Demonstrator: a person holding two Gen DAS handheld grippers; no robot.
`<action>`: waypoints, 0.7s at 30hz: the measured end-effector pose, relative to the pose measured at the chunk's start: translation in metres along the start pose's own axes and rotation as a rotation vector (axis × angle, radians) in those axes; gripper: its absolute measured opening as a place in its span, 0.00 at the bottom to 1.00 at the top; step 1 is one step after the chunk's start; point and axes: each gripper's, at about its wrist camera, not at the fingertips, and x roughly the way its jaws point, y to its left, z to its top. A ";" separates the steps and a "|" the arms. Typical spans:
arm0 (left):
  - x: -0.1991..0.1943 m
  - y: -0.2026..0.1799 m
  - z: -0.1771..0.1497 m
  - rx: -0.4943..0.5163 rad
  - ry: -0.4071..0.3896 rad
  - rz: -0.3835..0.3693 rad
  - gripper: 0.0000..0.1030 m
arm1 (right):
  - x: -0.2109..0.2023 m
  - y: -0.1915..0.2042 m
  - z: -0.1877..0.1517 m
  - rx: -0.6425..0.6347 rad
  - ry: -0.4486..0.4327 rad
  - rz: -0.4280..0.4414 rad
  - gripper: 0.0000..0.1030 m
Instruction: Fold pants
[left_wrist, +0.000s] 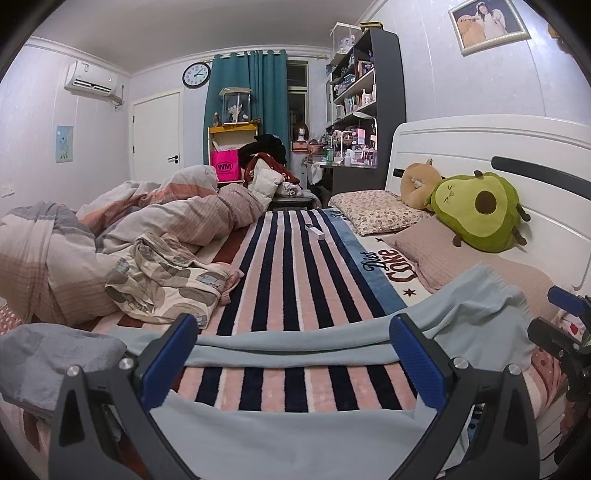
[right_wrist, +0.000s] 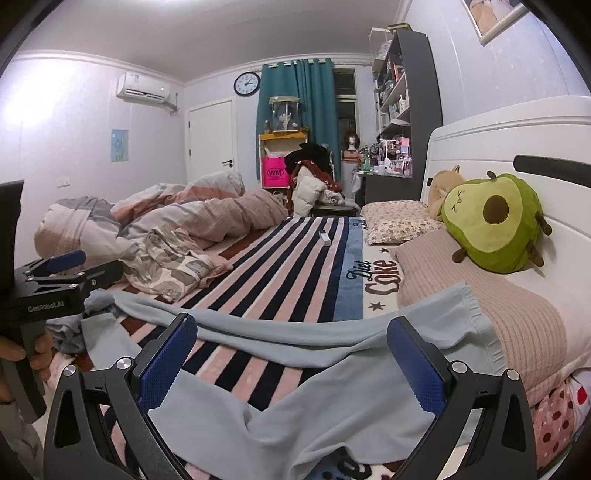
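Light blue pants (left_wrist: 295, 435) lie spread across the striped blanket (left_wrist: 295, 266) at the near edge of the bed, the two legs apart and the waistband to the right against a pillow. They also show in the right wrist view (right_wrist: 351, 398). My left gripper (left_wrist: 295, 354) is open, low over the near leg, holding nothing. My right gripper (right_wrist: 291, 354) is open, over the crotch area where the legs meet, holding nothing. The left gripper also shows at the left edge of the right wrist view (right_wrist: 66, 266).
A rumpled duvet (left_wrist: 147, 221) and a patterned cloth (left_wrist: 166, 284) lie at the left of the bed. Pillows (left_wrist: 373, 210), an avocado plush (left_wrist: 480, 210) and the white headboard (left_wrist: 480, 140) are at the right. A small white box (left_wrist: 316, 232) lies on the blanket.
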 end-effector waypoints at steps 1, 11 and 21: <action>0.000 0.000 0.000 -0.001 0.000 -0.001 0.99 | 0.000 0.000 0.000 0.003 -0.003 -0.005 1.00; 0.000 -0.001 -0.001 -0.001 0.001 -0.007 0.99 | -0.001 0.004 -0.003 0.011 -0.014 -0.001 1.00; -0.004 0.001 -0.003 -0.005 0.003 -0.019 0.99 | -0.002 0.008 -0.007 0.001 -0.011 0.004 1.00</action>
